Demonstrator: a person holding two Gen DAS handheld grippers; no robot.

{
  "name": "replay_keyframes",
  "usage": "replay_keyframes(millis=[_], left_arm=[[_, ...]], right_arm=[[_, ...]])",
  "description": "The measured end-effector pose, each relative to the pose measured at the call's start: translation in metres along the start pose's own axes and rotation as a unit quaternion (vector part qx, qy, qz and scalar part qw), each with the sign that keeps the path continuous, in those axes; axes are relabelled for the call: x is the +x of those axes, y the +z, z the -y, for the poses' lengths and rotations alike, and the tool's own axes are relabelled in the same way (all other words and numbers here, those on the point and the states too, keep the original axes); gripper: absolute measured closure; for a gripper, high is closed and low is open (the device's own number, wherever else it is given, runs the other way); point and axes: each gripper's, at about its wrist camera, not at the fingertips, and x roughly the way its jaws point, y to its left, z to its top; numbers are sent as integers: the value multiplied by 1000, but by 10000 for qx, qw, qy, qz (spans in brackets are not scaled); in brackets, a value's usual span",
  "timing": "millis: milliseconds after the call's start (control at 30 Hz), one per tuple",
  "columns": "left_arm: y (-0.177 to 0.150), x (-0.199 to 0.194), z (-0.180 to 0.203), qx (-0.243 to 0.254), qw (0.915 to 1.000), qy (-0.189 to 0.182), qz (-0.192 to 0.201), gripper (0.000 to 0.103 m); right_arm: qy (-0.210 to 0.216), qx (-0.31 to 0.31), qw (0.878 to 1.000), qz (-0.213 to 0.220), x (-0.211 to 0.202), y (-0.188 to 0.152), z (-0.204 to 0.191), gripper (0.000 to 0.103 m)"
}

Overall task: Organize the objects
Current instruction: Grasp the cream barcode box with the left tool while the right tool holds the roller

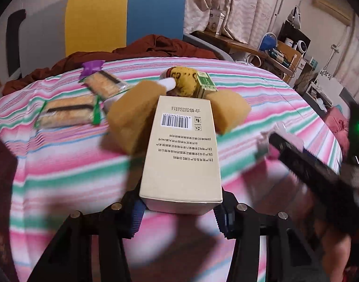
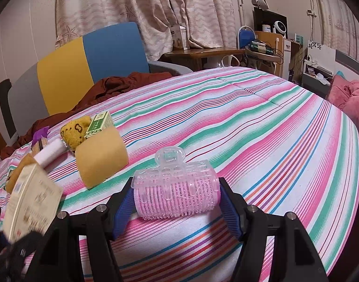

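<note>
Left gripper (image 1: 179, 211): clamped on the near end of the beige carton (image 1: 181, 150), blue pads against both of its sides; the carton points away from the camera, barcode face up, above the striped bedcover (image 1: 62, 164).
Right gripper (image 2: 177, 202): grasping the pink hair roller (image 2: 177, 195) by its two ends, the roller lying crosswise between the blue pads, its clear clip on the far side, just over the bedcover.
Carton, seen from the right wrist: blurred at the lower left, near the roller and left of it.
Sponges: two tan foam blocks beyond the carton's far end, one (image 1: 137, 117) to its left, one (image 1: 228, 110) to its right, both on the bedcover.
White tube (image 1: 169, 83): just beyond the left sponge, touching the yellow spotted pouch (image 1: 184, 80).
Green box (image 1: 205, 84): beside the pouch, on its right, past the carton's far end.
Wrapped snacks: one with green ends (image 1: 69, 114) left of the carton, one with a purple end (image 1: 102, 82) farther back.
Rust-red cloth (image 1: 132, 49): bunched at the bedcover's far edge, beyond the carton.
Chair (image 1: 123, 16): yellow and blue back behind the cloth.
Curtain (image 2: 156, 7): farthest, behind the chair.
</note>
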Motion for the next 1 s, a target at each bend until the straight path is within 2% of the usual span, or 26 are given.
replay_keyframes(millis=[100, 133, 167, 233, 300, 333, 367, 433, 600, 867, 1000], left_arm=[[-9, -8, 1, 88, 9999, 88, 34, 51], [-9, -7, 2, 99, 9999, 100, 38, 48], [-8, -5, 2, 107, 9999, 96, 19, 40], [-3, -1, 0, 0, 10000, 46, -8, 35], [2, 2, 0, -95, 9999, 61, 17, 35], [6, 5, 0, -90, 10000, 37, 23, 37], [8, 8, 0, -56, 10000, 12, 30, 50], [9, 13, 2, 96, 9999, 93, 34, 52], [-1, 5, 1, 303, 9991, 180, 243, 53], [-25, -22, -11, 250, 9990, 132, 333, 53], [-35, -48, -21, 84, 9987, -3, 504, 53]], right_arm=[[-48, -32, 10000, -2, 0, 0, -1, 35], [-58, -42, 10000, -4, 0, 0, -1, 35], [-65, -49, 10000, -4, 1, 0, -2, 35], [-66, -52, 10000, -4, 0, 0, -1, 35], [-66, -52, 10000, -2, 0, 0, -1, 35], [-72, -55, 10000, -3, 0, 0, -2, 35], [-80, -62, 9999, -5, 0, 0, -2, 35], [-82, -65, 9999, -7, 0, 1, -1, 35], [-111, -94, 9999, -22, 1, 1, -1, 35], [-276, -239, 9993, -4, -1, 0, -8, 36], [-369, -581, 9971, 324, -14, -3, -21, 36]])
